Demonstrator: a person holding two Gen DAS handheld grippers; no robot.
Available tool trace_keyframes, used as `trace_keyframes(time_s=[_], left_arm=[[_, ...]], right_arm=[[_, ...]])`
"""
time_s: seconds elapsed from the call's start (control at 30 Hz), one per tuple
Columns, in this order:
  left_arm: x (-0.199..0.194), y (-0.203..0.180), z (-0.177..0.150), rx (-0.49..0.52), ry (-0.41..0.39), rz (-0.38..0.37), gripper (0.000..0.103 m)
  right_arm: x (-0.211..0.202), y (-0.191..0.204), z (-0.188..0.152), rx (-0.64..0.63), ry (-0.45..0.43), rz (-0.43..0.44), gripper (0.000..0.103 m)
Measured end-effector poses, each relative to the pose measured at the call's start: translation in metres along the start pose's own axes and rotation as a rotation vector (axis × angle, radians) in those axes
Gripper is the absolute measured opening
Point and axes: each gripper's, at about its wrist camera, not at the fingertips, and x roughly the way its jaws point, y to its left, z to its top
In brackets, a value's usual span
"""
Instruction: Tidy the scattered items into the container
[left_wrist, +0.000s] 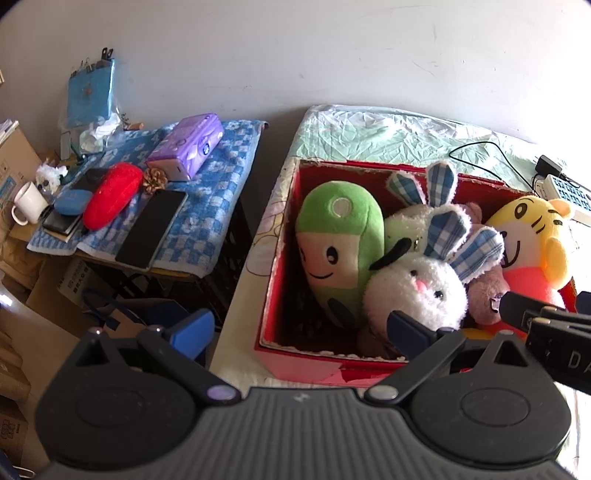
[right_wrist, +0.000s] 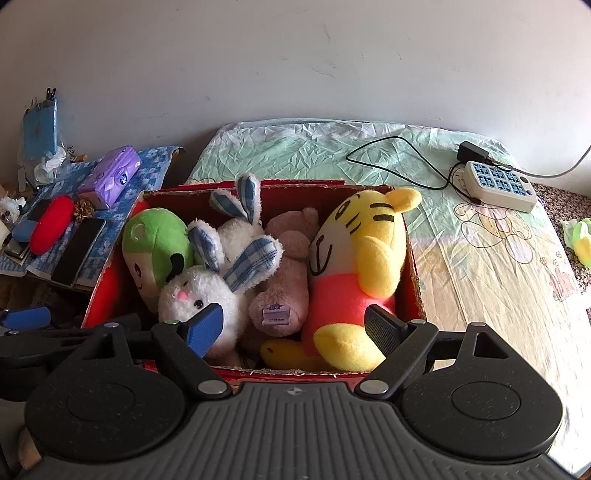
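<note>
While both grippers hover at the near rim of the red cardboard box, neither holds anything. The left gripper has its blue-padded fingers spread wide and empty, just outside the box's near left corner. The right gripper is likewise spread wide and empty, its fingers above the box's near edge.

The box rests on a bed sheet and contains five plush toys:
- a green plush against the box's left wall;
- a white rabbit with blue checked ears, just right of the green plush;
- a second white plush, behind the rabbit, also with checked ears;
- a pink bear in the box's middle, partly covered by its neighbours;
- a yellow tiger against the box's right wall.

View differences:
- The right wrist view alone shows a small green-and-yellow item lying on the bed well right of the box, outside it. Its type cannot be determined.
- The right wrist view shows a white power strip and black cable behind the box in full; the left wrist view shows them only at its edge.
- The left wrist view shows the side table left of the box more fully: a tissue pack, a red case, a phone and a white mug.
</note>
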Motion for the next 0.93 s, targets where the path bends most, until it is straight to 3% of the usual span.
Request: trace_keyframes(time_s=[0.93], left_arm=[[0.004,-0.008,0.014,0.023,-0.018,-0.042,0.1]], right_arm=[[0.009,-0.015,0.005,0.082,0.005,-0.003,0.086]])
